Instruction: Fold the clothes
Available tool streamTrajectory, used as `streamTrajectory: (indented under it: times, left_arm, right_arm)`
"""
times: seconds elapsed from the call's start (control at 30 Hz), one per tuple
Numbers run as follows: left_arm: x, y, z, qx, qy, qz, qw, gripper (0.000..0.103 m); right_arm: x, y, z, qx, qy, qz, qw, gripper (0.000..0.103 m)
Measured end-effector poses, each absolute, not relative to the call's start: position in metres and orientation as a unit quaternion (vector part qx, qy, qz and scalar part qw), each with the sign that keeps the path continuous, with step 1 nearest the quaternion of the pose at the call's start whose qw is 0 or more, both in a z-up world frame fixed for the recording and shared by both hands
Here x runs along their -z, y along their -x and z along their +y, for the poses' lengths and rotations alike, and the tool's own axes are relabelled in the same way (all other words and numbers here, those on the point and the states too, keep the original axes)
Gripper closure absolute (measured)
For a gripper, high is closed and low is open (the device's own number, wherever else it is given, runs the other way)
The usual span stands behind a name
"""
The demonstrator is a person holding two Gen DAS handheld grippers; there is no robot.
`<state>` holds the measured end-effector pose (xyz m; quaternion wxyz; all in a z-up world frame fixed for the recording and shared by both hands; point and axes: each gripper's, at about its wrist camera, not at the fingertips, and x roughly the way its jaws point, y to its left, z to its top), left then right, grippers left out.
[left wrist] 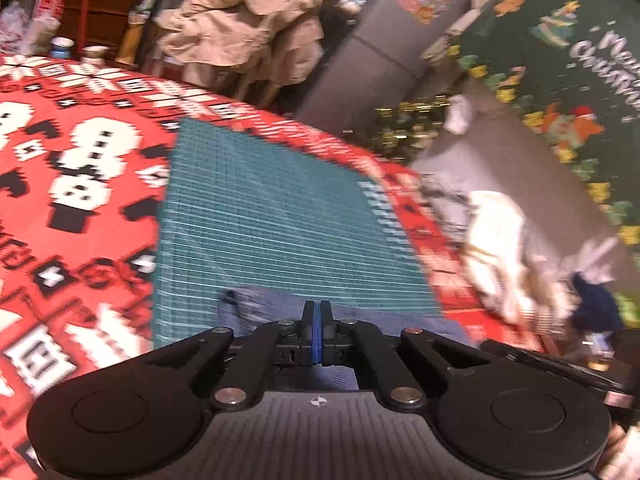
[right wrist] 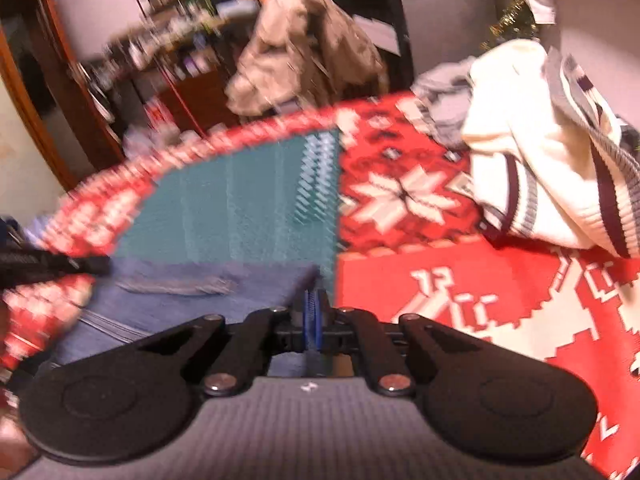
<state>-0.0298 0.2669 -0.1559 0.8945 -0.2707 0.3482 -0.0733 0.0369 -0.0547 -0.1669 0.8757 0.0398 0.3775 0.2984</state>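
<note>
A blue denim garment [left wrist: 276,308] lies at the near edge of a teal cutting mat [left wrist: 272,208] on a red Christmas tablecloth [left wrist: 72,184]. My left gripper [left wrist: 316,308] is shut on the denim's edge, pads pressed together. In the right wrist view the same denim garment [right wrist: 192,284] spreads leftward across the teal mat [right wrist: 240,200], and my right gripper [right wrist: 311,300] is shut on its right corner. The left gripper's black body [right wrist: 52,264] shows at the left edge. Both views are motion-blurred.
A pile of clothes with a cream sweater with dark stripes [right wrist: 540,152] sits on the red tablecloth [right wrist: 460,292] to the right; the same cream sweater [left wrist: 500,240] shows by the table edge. A beige coat [left wrist: 248,20] hangs on a chair behind the table. Cups [left wrist: 62,46] stand at the far left.
</note>
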Motion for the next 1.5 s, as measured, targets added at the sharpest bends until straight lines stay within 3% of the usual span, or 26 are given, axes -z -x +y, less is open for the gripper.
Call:
streamTrajectory:
  times: [0.27,0.37,0.83,0.97,1.0,1.17,1.3,1.5]
  left_arm:
    - [0.171,0.024,0.220,0.097,0.215,0.386,0.892,0.102]
    - [0.182,0.030,0.228,0.092,0.229,0.380,0.891,0.100]
    - [0.178,0.059,0.253,0.059,0.245,0.365,0.896,0.100]
    - [0.168,0.064,0.254,0.053,0.248,0.363,0.896,0.103]
    - [0.164,0.066,0.252,0.060,0.246,0.362,0.897,0.103]
    - [0.151,0.070,0.227,0.108,0.226,0.368,0.895,0.103]
    - [0.163,0.072,0.226,0.106,0.218,0.389,0.889,0.102]
    - [0.180,0.077,0.226,0.101,0.210,0.418,0.878,0.100]
  right_arm:
    - [0.162,-0.011,0.026,-0.402,0.018,0.373,0.836,0.096]
    - [0.180,-0.013,0.033,-0.385,0.034,0.387,0.837,0.102]
    - [0.189,-0.028,-0.044,-0.320,-0.034,0.410,0.854,0.103]
    - [0.178,-0.026,-0.041,-0.313,-0.011,0.408,0.858,0.103]
    - [0.171,-0.022,-0.041,-0.318,-0.009,0.402,0.859,0.094]
    - [0.146,0.007,-0.026,-0.410,-0.019,0.378,0.830,0.094]
    - [0.157,0.026,0.008,-0.432,0.041,0.381,0.816,0.094]
    - [0.174,0.021,-0.006,-0.404,0.041,0.399,0.822,0.103]
